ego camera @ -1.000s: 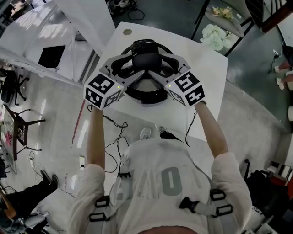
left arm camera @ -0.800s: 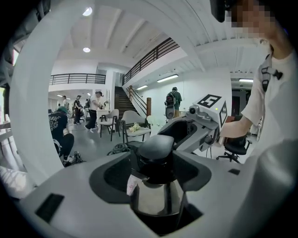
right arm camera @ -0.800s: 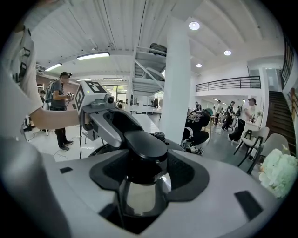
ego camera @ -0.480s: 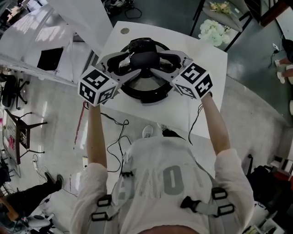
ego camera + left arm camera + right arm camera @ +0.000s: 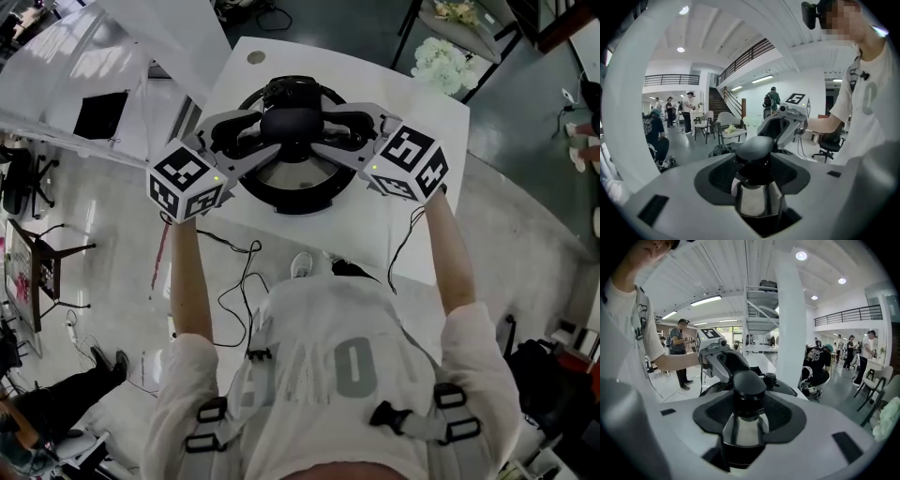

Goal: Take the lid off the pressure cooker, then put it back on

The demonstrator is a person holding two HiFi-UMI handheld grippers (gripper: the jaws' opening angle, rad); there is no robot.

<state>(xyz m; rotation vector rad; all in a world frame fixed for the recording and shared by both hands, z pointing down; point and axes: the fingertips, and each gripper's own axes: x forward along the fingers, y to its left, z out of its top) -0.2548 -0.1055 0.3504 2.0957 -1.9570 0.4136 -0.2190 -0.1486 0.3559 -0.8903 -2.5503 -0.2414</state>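
Note:
The pressure cooker stands on a white table with its steel lid on, topped by a black knob. My left gripper reaches in from the left and my right gripper from the right. Both straddle that knob. In the left gripper view the knob sits between the dark pads, and the jaws are closing. In the right gripper view the knob likewise sits between closing jaws, pads close beside its neck. Neither pair visibly presses on it.
A black valve sits on the lid behind the knob. White flowers lie on a stand beyond the table's far right corner. Cables trail on the floor near the table's front edge. People stand and sit in the hall behind.
Both marker cubes have swung outward, away from each other, while the jaws stay around the knob. The lid has not left the cooker.

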